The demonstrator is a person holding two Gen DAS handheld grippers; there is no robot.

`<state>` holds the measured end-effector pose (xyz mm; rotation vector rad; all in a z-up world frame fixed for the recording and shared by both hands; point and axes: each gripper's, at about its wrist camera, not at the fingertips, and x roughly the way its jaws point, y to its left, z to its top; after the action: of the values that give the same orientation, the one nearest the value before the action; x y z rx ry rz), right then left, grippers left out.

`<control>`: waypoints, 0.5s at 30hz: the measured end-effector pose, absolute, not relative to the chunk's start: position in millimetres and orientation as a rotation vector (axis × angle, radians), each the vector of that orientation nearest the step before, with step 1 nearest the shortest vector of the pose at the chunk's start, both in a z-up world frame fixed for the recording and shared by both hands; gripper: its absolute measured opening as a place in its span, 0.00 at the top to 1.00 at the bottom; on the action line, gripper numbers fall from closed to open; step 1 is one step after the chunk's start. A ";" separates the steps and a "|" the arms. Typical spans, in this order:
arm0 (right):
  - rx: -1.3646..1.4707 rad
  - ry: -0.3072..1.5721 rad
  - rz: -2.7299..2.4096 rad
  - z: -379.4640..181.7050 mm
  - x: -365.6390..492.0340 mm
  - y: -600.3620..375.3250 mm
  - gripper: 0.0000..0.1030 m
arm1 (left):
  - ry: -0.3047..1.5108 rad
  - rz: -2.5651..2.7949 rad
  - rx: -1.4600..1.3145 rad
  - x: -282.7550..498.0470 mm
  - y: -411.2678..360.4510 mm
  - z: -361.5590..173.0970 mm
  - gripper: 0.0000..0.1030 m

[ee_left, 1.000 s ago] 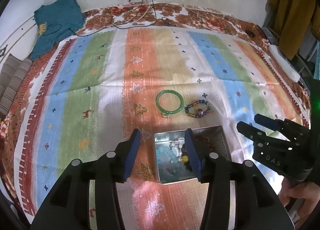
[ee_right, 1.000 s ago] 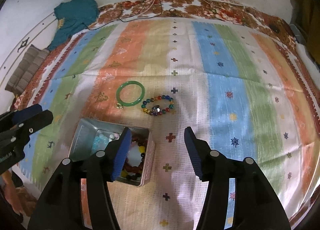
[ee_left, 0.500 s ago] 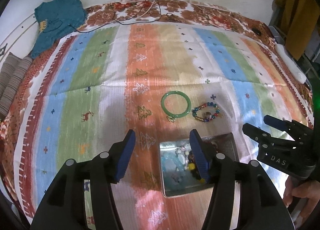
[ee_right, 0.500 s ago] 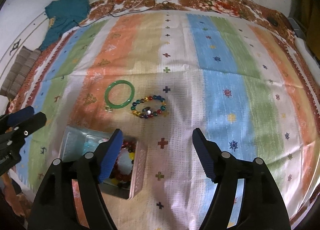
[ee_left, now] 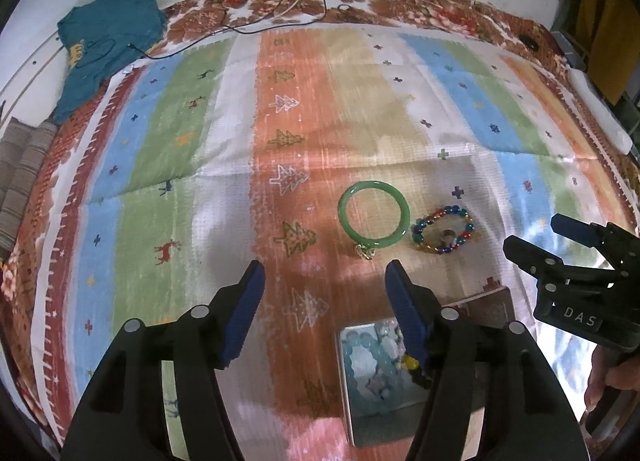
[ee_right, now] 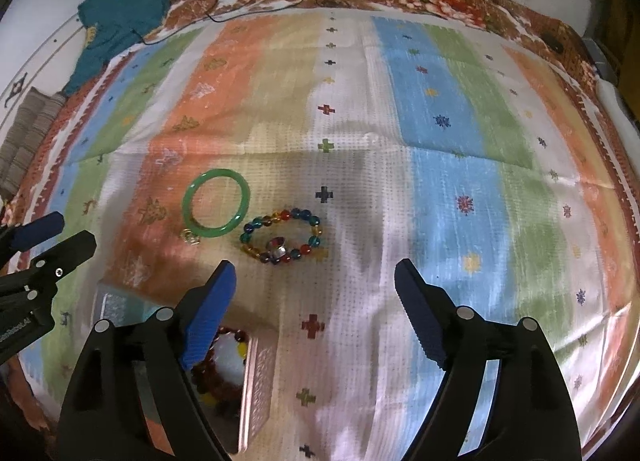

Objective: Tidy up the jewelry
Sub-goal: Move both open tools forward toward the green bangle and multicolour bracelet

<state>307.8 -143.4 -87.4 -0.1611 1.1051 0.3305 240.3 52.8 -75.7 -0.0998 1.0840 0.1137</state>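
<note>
A green bangle (ee_left: 401, 231) with a small gold charm lies on the striped cloth; it also shows in the right wrist view (ee_right: 191, 197). Beside it on the right lies a multicoloured bead bracelet (ee_left: 463, 237), also in the right wrist view (ee_right: 308, 216), with a ring inside its loop. A metal tin (ee_left: 346, 401) holding beaded jewelry sits nearer, partly hidden behind my left gripper's right finger; the right wrist view shows the tin (ee_right: 256, 377) at lower left. My left gripper (ee_left: 324, 285) is open and empty. My right gripper (ee_right: 316, 281) is open and empty, just short of the bead bracelet.
A striped cloth (ee_left: 200, 165) covers the bed. A teal garment (ee_left: 108, 37) lies at the far left corner, with black cables (ee_left: 280, 17) along the far edge. A white object (ee_left: 600, 109) lies at the right edge.
Both grippers have pulled back and away from the tin and have opened wider. The bangle and bead bracelet have not moved.
</note>
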 end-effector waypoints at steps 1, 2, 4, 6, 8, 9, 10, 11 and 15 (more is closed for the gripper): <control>-0.163 1.110 0.328 -89.2 309.9 -143.3 0.21 | 1.087 0.114 -0.098 242.2 52.9 -77.5 0.37; -0.167 1.119 0.323 -92.8 313.4 -143.1 0.21 | 1.093 0.115 -0.098 245.5 53.7 -80.3 0.37; -0.172 1.130 0.318 -97.5 317.0 -143.2 0.21 | 1.103 0.114 -0.102 250.2 55.3 -84.6 0.37; -0.175 1.126 0.305 -101.6 321.6 -143.8 0.21 | 1.101 0.124 -0.096 253.8 57.0 -87.1 0.37; -0.173 1.134 0.290 -105.5 326.0 -146.2 0.21 | 1.104 0.116 -0.097 256.9 57.5 -89.5 0.37; -0.167 1.143 0.298 -107.1 327.5 -146.5 0.21 | 1.106 0.113 -0.097 258.8 57.5 -90.6 0.37; -0.163 1.153 0.311 -109.2 329.0 -145.7 0.21 | 1.108 0.111 -0.095 261.1 57.7 -92.2 0.37; -0.167 1.154 0.312 -110.3 329.8 -144.1 0.21 | 1.111 0.111 -0.097 264.0 58.0 -94.2 0.37; -0.174 1.159 0.307 -114.3 335.5 -139.7 0.21 | 1.131 0.091 -0.117 275.7 59.0 -103.1 0.37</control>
<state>335.5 -139.7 -114.3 -0.1738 1.1591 0.3066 275.7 59.0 -103.1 -0.1172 1.1312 0.0908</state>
